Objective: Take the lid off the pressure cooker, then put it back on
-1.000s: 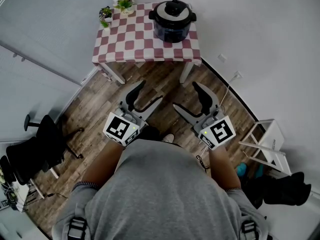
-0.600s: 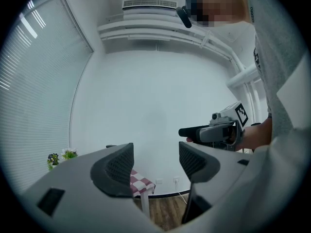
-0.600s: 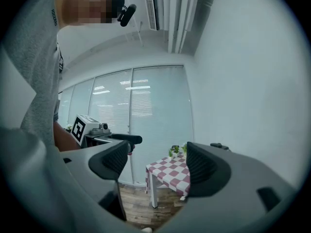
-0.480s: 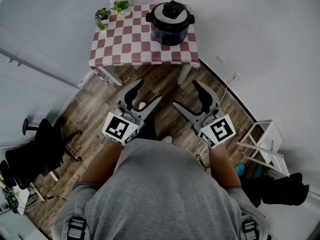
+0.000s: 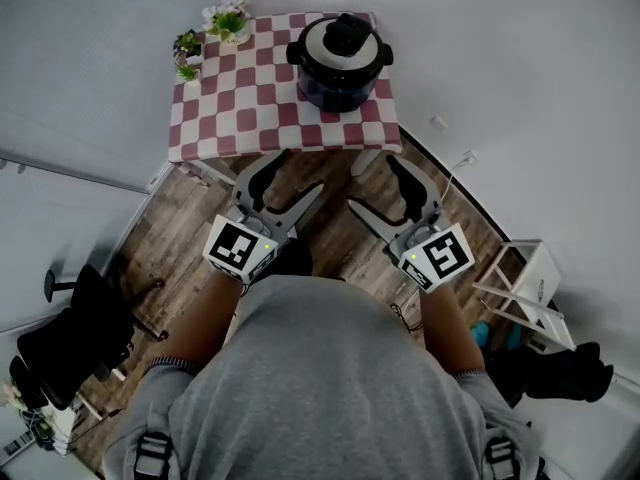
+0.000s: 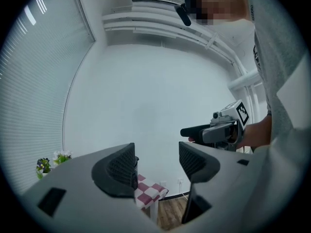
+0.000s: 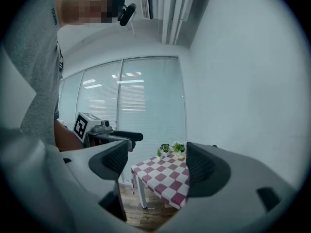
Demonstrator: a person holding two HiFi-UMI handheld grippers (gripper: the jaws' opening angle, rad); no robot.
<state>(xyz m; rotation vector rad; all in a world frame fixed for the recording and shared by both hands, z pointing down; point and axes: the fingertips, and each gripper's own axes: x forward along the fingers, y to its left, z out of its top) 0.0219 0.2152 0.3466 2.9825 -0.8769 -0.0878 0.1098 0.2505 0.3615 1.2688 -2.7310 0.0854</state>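
On the checkered tabletop (image 5: 250,108) ahead, well apart from both claws, sits the pressure cooker (image 5: 340,73), its lid (image 5: 340,38) apparently seated. The left claw (image 5: 285,183) and right claw (image 5: 378,188) both gape, holding nothing. Step 1, the approach, is in hand; next, a claw must reach the lid and close on it.

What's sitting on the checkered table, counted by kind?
pressure cooker, with its lid on: 1
potted plants: 2
Total: 3
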